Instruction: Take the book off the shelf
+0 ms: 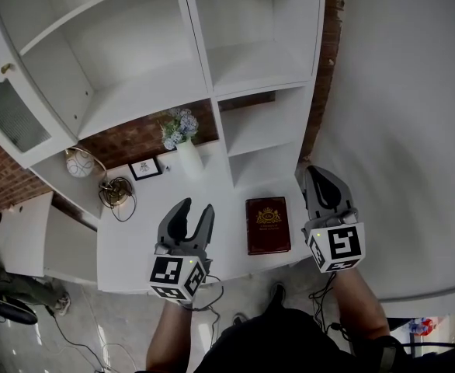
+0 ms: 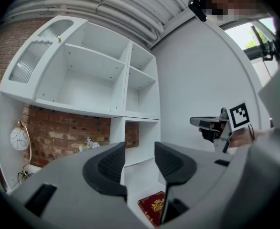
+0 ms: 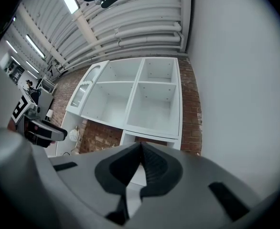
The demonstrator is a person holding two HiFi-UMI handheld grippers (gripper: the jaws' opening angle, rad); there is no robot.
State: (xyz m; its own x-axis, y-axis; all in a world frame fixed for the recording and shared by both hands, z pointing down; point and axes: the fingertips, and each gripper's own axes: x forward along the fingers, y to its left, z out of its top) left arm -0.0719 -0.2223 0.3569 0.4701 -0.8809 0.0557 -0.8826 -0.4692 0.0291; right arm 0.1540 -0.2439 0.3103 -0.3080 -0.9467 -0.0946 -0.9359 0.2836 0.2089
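A dark red book [image 1: 268, 224] with a gold crest lies flat on the white counter [image 1: 134, 239] in front of the white shelf unit [image 1: 235, 61]. The book also shows below the jaws in the left gripper view, book [image 2: 153, 207]. My left gripper [image 1: 193, 213] is open and empty, to the left of the book. My right gripper [image 1: 314, 179] is shut with nothing in it, just right of the book, near the counter's right end. In the left gripper view the left gripper [image 2: 139, 159] has a clear gap. The right gripper [image 3: 140, 151] shows its pads pressed together.
On the counter's back stand a white vase of pale blue flowers [image 1: 182, 134], a small framed picture [image 1: 145, 168], a round lamp [image 1: 79, 163] and a tangle of wire [image 1: 116, 193]. A white wall [image 1: 414, 130] is at the right. The person's legs and cables are on the floor below.
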